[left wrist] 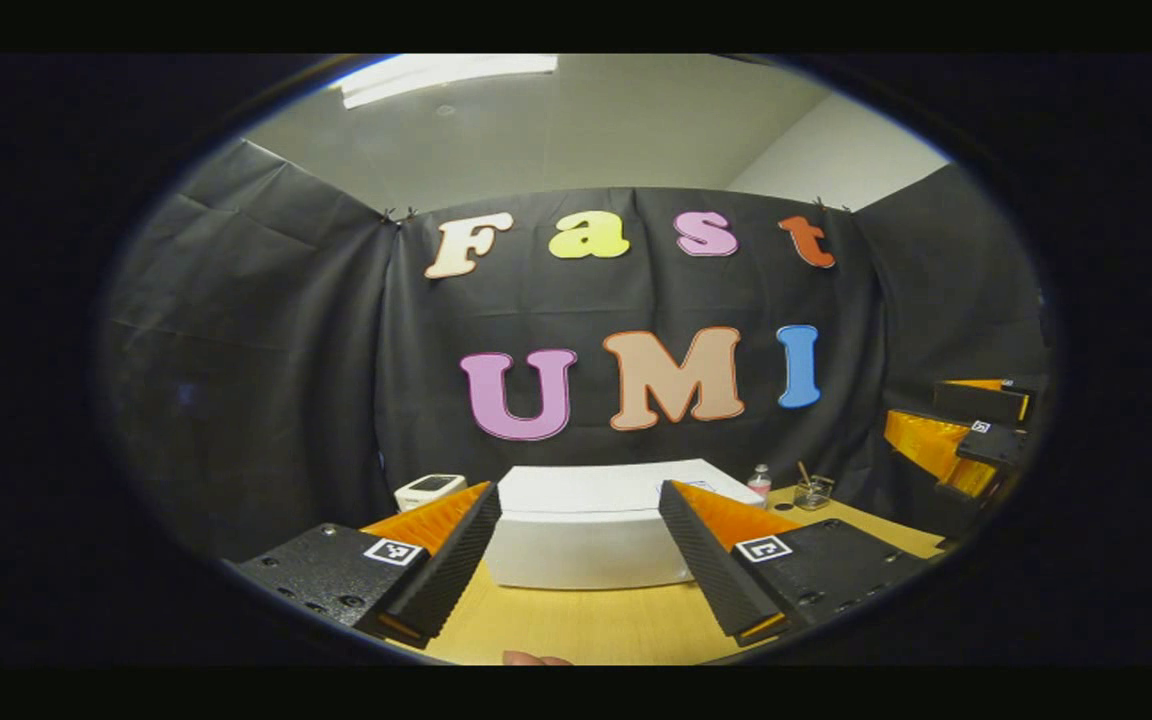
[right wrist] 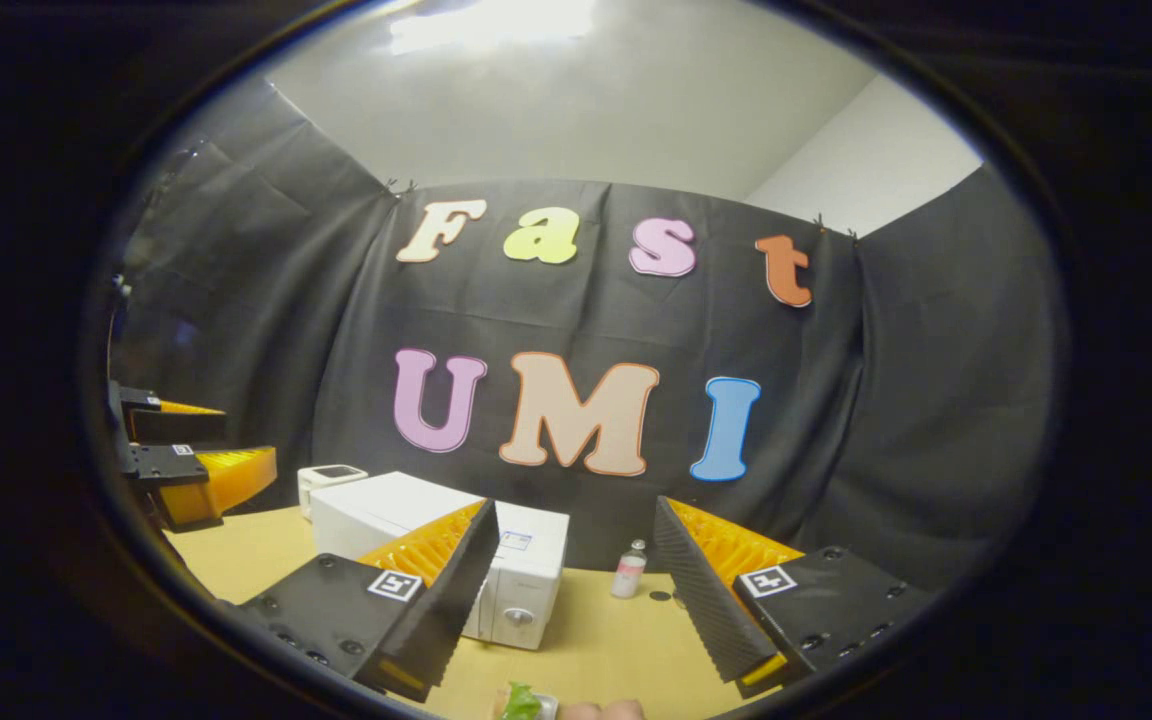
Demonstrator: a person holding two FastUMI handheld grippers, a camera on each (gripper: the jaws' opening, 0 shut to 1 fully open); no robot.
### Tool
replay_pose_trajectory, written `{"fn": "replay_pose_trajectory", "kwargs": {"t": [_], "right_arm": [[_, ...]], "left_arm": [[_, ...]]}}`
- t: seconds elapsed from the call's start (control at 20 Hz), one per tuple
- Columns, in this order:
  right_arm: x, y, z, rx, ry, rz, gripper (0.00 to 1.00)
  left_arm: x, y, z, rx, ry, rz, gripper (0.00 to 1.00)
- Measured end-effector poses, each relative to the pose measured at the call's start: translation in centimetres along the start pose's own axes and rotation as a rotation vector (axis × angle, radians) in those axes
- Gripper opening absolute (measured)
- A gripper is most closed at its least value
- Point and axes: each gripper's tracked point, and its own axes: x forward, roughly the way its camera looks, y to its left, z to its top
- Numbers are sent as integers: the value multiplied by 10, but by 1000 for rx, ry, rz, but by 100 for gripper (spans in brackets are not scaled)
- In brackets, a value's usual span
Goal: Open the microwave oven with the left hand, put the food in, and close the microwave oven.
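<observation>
Left gripper view: the left gripper [left wrist: 576, 560] is held above the wooden bench [left wrist: 586, 620], its two fingers spread wide with nothing between them. Framed in the gap stands the white microwave oven [left wrist: 586, 535], door closed, set toward the back edge of the bench before the black cloth wall. Just beside its left rear corner sits a small white device [left wrist: 429, 490] with a dark top panel. Toward the bench's right rear corner stand a small bottle [left wrist: 759, 483] with a pink label and a clear glass jar [left wrist: 813, 491] holding a thin stick; what else the jar contains cannot be told. The right gripper [left wrist: 966, 430] appears at the right edge, well apart from the oven, its fingers spread. Right gripper view: the right gripper [right wrist: 576, 590] likewise has its fingers wide apart and empty. The oven's control panel with a round knob faces this camera. At the near edge of the bench lies the food [right wrist: 521, 703], green and leafy, partly cut off, next to a hand [right wrist: 606, 710].
</observation>
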Motion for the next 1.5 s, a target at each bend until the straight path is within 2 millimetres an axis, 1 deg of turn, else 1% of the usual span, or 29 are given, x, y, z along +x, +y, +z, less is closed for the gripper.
{"fn": "replay_pose_trajectory", "kwargs": {"t": [0.05,0.2,0.25,0.35,0.5,0.55,0.65,0.7,0.8,0.85,0.9,0.95,1.0,1.05,1.1,1.15,1.2,1.25,1.3,1.4,1.5], "right_arm": [[-1,0,0,0,-2,-4,94],[-3,0,0,-7,-7,-6,94],[-3,-1,-1,-10,-3,-7,94],[-5,1,-1,-2,0,-5,95],[-8,-1,-3,5,4,-12,94],[-9,-2,-3,2,4,-10,94],[-9,-4,-1,-6,-1,-14,94],[-9,-6,-1,-8,-2,-18,94],[-10,-9,0,-5,-4,-25,94],[-11,-10,2,-4,-4,-27,94],[-12,-12,3,-3,-6,-30,94],[-14,-15,5,-4,-8,-34,94],[-15,-18,6,-6,-12,-40,94],[-16,-21,9,-9,-16,-45,94],[-19,-24,10,-13,-19,-48,98],[-20,-26,12,-19,-21,-48,98],[-20,-30,10,-31,-21,-57,94],[-22,-35,9,-42,-17,-70,94],[-25,-39,6,-48,-11,-77,94],[-28,-46,4,-54,-1,-87,94],[-33,-57,3,-71,-1,-116,94]], "left_arm": [[-1,1,-1,4,1,4,98],[-3,3,-3,-6,7,12,100],[-4,5,-6,-6,12,16,98],[-4,8,-9,-5,21,21,99],[-3,8,-15,-1,30,16,96],[-2,8,-18,-4,32,15,98],[3,4,-23,-16,28,2,98],[7,2,-26,-17,27,-4,100],[16,-1,-39,-7,34,-15,100],[22,-5,-45,-2,31,-26,98],[29,-9,-54,-2,33,-40,98],[36,-15,-67,-4,46,-53,98],[43,-21,-79,-11,54,-68,100],[50,-28,-89,-22,63,-86,98],[58,-37,-100,-28,76,-106,98],[65,-46,-114,-35,92,-123,98],[73,-53,-128,-33,114,-138,98],[81,-61,-142,-39,130,-153,100],[88,-71,-158,-46,158,-164,98],[101,-84,-180,-42,198,-180,99],[112,-102,-203,-33,236,-207,98]]}}
